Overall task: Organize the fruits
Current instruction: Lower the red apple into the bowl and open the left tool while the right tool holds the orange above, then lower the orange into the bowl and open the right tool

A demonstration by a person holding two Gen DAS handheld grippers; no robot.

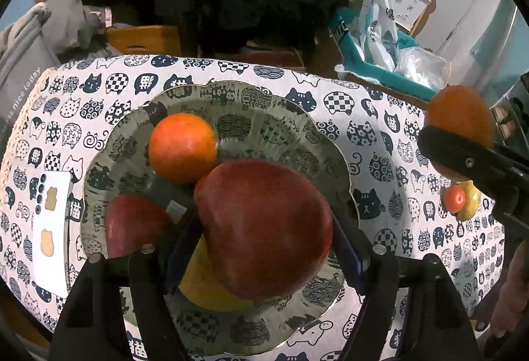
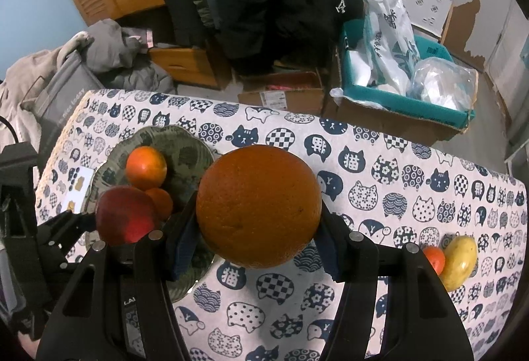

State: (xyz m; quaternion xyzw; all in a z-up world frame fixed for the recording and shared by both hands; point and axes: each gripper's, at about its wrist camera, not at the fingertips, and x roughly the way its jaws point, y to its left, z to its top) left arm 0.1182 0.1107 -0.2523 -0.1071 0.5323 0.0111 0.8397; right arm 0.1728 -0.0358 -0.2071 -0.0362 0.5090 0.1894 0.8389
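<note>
Left hand-held gripper (image 1: 264,228) grips apple (image 1: 264,228) over crowded plate (image 1: 317,136).

"is nice today" on grey bag (image 1: 20,89)

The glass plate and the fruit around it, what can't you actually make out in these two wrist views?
- Left wrist view: the yellow fruit on the glass plate is mostly hidden under the red apple in the left gripper.
- Right wrist view: the plate's near side is hidden behind the right gripper and its large orange.
- Left wrist view: the white phone's sticker details are too small.
</note>
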